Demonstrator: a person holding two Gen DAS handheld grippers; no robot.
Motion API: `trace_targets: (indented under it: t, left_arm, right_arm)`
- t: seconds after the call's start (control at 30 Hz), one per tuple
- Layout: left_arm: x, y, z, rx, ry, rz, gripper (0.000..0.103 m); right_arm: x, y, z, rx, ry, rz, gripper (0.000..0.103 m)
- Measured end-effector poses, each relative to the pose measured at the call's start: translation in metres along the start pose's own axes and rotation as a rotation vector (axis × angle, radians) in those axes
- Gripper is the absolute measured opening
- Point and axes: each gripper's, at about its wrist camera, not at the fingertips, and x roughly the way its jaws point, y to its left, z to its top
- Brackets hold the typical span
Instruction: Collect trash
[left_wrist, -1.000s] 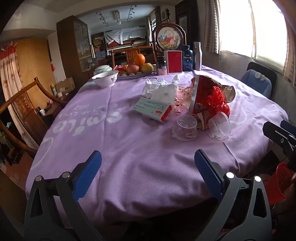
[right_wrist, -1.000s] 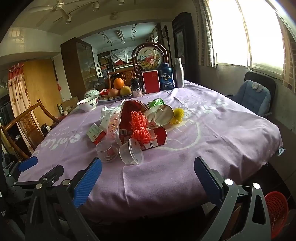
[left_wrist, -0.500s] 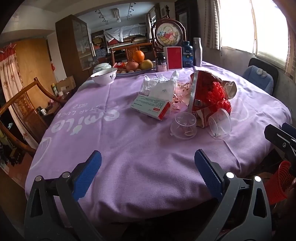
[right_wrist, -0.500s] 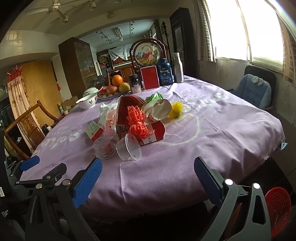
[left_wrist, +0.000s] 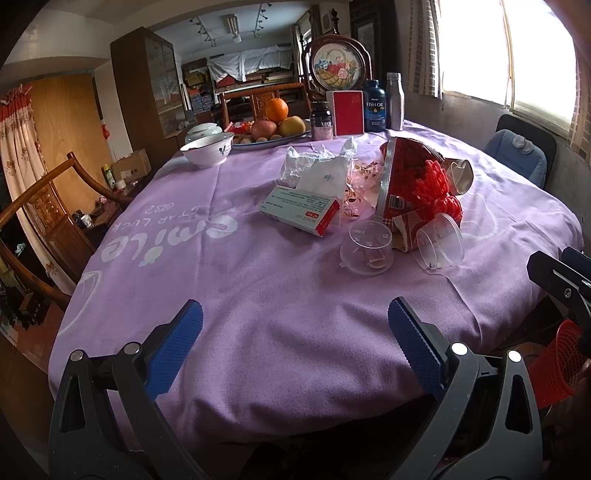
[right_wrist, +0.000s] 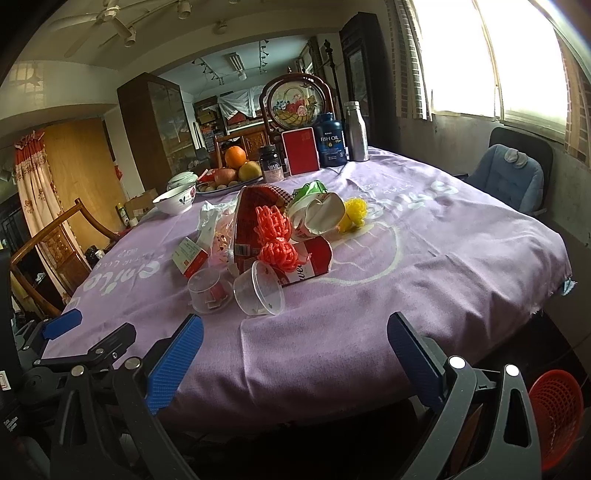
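Jaws of each hand-held gripper, left (left_wrist: 295, 343) and right (right_wrist: 295, 347), gape wide, holding nothing.

Right tool (right_wrist: 293, 354) agape, empty; trash pile (right_wrist: 273, 240) on tablecloth (right_wrist: 424, 273).

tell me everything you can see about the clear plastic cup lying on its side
The clear plastic cup is small, see-through and lidless, with a thin rolled rim. It lies tipped on its side on the purple tablecloth, mouth towards the cameras, with a few dark specks inside. Its base rests against the red wrapper, just below the orange mesh ball. Neither tool touches it.
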Motion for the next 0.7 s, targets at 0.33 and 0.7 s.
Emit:
trace_targets:
  t: [0.33, 0.7]
  left_arm:
    - [0.0027, -0.0027, -0.0013, 0.000, 0.014, -0.002, 0.096]
    - [0.0037, -0.0029, -0.0018, 0.001, 0.020, -0.004, 0.096]
  right_arm:
    - [0.0013, 0.0008, -0.0017, 0.002, 0.006, 0.003, 0.097]
    - [0.0027, 0.0010, -0.0035, 0.007, 0.011, 0.005, 0.097]
